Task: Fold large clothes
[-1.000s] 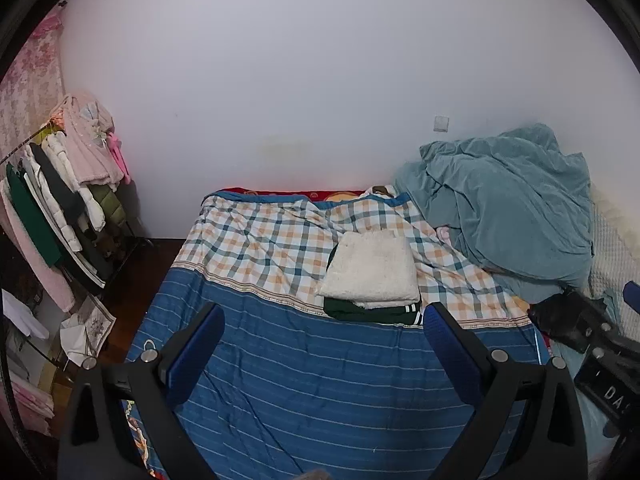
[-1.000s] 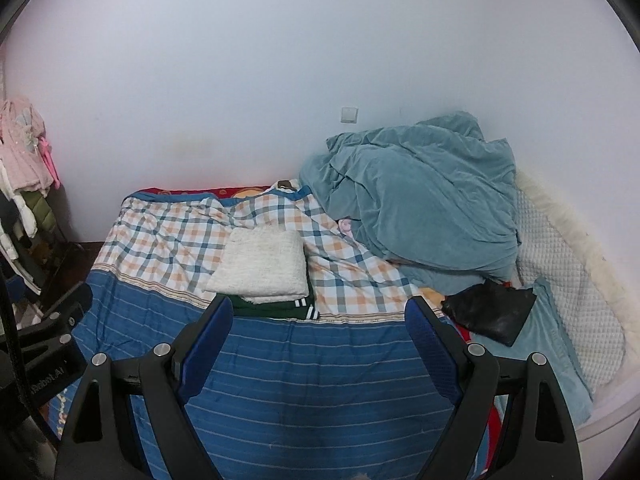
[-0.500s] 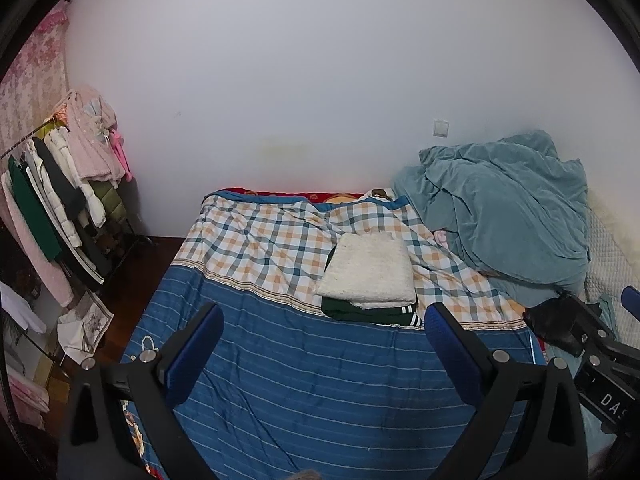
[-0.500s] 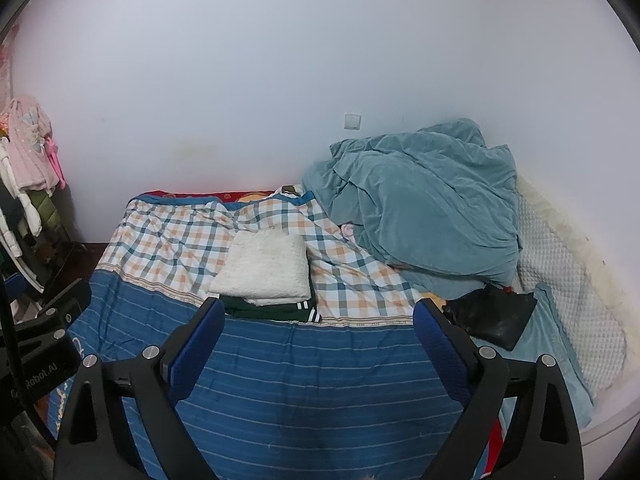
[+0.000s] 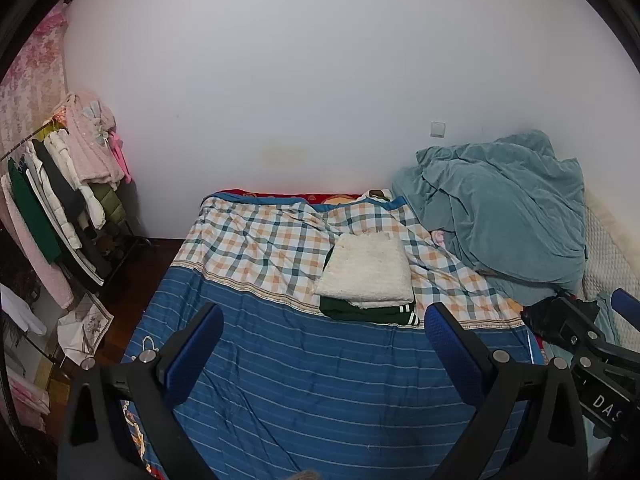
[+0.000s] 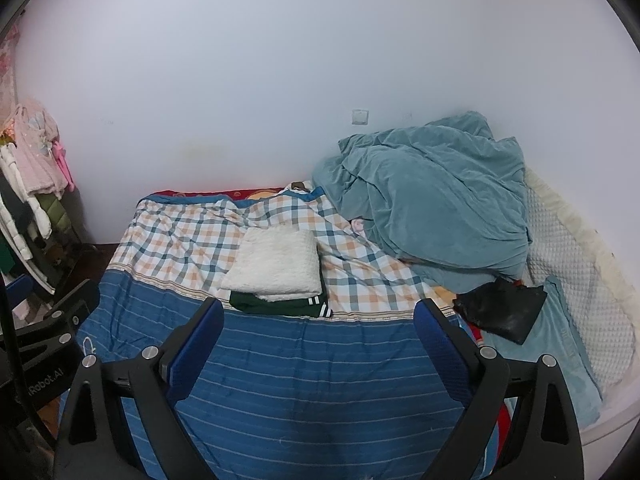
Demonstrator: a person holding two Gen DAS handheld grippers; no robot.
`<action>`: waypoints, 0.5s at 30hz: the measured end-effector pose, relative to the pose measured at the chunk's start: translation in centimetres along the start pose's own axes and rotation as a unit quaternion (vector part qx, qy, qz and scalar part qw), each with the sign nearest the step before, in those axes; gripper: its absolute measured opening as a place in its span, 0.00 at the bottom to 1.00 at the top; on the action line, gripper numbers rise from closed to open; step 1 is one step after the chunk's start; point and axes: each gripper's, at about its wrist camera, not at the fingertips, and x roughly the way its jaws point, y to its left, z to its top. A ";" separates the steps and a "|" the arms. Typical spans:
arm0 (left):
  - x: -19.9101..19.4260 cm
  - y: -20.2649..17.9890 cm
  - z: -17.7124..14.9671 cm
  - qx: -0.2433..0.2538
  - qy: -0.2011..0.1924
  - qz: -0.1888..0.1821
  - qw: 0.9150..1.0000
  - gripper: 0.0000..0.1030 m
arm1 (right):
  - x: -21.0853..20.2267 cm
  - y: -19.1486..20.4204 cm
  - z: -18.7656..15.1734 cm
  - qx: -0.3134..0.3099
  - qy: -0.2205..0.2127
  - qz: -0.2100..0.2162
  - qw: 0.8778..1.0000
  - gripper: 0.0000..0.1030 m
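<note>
A folded white fleece garment [image 5: 366, 271] [image 6: 277, 266] lies on a folded dark green garment with white stripes [image 5: 370, 311] [image 6: 282, 304], in the middle of the bed. A crumpled black garment [image 6: 502, 307] [image 5: 540, 316] lies at the bed's right side. My left gripper [image 5: 324, 340] is open and empty, held above the blue striped cover [image 5: 320, 368], short of the stack. My right gripper [image 6: 318, 338] is open and empty, also above the cover [image 6: 316, 360]. The right gripper shows in the left wrist view [image 5: 600, 344].
A bunched teal blanket [image 6: 432, 208] [image 5: 504, 216] is piled at the back right against the white wall. A clothes rack with hanging garments [image 5: 56, 200] stands left of the bed. A white quilted pad [image 6: 572, 264] runs along the right edge.
Both grippers have risen and pulled back slightly, so the bed and stack sit lower in view. Nothing on the bed has moved.
</note>
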 end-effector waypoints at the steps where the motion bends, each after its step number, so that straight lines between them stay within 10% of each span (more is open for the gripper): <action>1: -0.1 0.1 0.0 0.000 0.000 0.000 1.000 1.00 | 0.0 0.0 0.0 0.000 0.000 0.002 1.000 0.94; 15: -0.4 0.2 0.2 0.001 -0.003 0.001 1.000 1.00 | -0.5 0.1 -0.5 0.006 0.001 0.002 1.000 0.94</action>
